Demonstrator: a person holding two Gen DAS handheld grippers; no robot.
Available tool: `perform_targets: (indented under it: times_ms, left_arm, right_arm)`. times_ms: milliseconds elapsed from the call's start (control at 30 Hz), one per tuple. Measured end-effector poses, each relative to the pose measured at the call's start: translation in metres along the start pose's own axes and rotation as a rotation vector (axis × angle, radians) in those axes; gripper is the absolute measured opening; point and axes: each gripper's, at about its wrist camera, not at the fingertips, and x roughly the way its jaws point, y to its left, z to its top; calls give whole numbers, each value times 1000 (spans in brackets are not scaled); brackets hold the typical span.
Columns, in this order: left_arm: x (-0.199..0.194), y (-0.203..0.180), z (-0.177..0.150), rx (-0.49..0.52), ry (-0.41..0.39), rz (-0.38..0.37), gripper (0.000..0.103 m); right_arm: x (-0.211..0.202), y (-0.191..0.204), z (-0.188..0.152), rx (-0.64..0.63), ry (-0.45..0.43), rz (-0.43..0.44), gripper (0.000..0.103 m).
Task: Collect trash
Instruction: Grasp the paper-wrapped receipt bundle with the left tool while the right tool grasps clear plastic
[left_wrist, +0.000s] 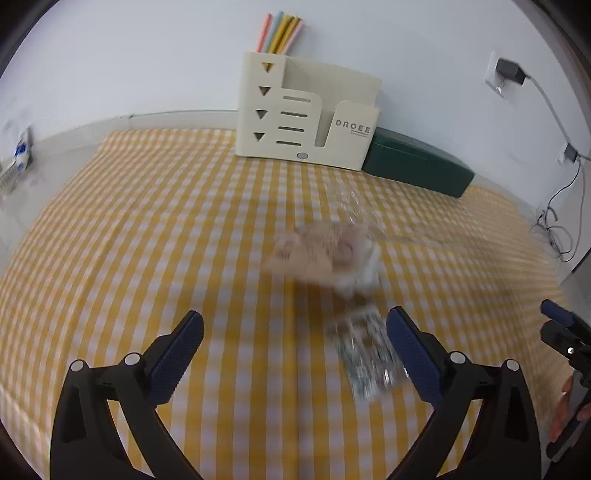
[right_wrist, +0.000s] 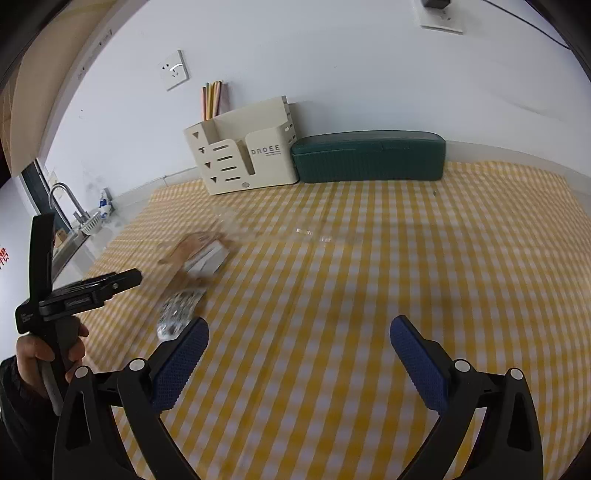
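far left in the right wrist view there's a sink (right_wrist: 70, 243) with a curved steel tap (right_wrist: 64, 199), a small white basket (right_wrist: 92, 223) on its edge and a blue-and-white packet (right_wrist: 105, 206) against the wall. a hand (right_wrist: 48, 354) in a dark sleeve grips the handle of the left gripper (left_wrist: 295, 354), and in its own camera the blue pads are spread wide with nothing between them, hovering over the cloth. the whole counter is under a yellow-and-white checked tablecloth (right_wrist: 351, 295), blurred in both views. on it, left of centre, the trash: a crumpled tan and white paper wad (right_wrist: 199, 254), and just nearer the camera a flattened black-and-white patterned wrapper (right_wrist: 177, 310). in the left wrist view that wrapper (left_wrist: 365, 354) lies just inside the right-hand pad; whether it touches, i can't tell. a clear bit of plastic film (right_wrist: 314, 234) glints further along the cloth, edges hard to make out. against the white wall stands a cream desk organiser (right_wrist: 243, 158) marked droee, pastel sticks (right_wrist: 212, 99) poking out the back, a wall socket (right_wrist: 173, 70) above. touching its right side is a long dark green case (right_wrist: 369, 157), lid shut. the right gripper (right_wrist: 299, 358) is wide open too, empty, over bare cloth. top right, another socket (right_wrist: 441, 18) with a black plug, its cable running off.
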Motion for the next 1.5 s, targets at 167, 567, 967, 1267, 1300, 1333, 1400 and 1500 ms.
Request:
perform_targets:
  times_ms: [167, 567, 967, 1267, 1300, 1333, 1400, 1500]
  left_arm:
    - [38, -2, 21, 26, 38, 23, 88]
    - [68, 22, 35, 17, 70, -1, 28]
    - [41, 54, 35, -4, 26, 2, 16]
    - [30, 75, 28, -31, 12, 9, 16]
    - [29, 76, 27, -29, 9, 12, 16]
    - [27, 75, 26, -26, 4, 15, 16]
    - [22, 75, 25, -26, -3, 10, 16]
    - [12, 72, 21, -24, -17, 3, 16]
  right_arm:
    - [35, -1, 21, -8, 25, 5, 99]
    - [99, 13, 54, -64, 83, 85, 99]
    - [155, 70, 74, -250, 144, 116, 99]
    - [177, 72, 73, -309, 197, 41, 14]
    - [174, 71, 73, -310, 192, 37, 11]
    - [169, 70, 74, -306, 188, 39, 9]
    - [159, 68, 74, -300, 171, 37, 8]
    - [135, 65, 75, -290, 130, 50, 7]
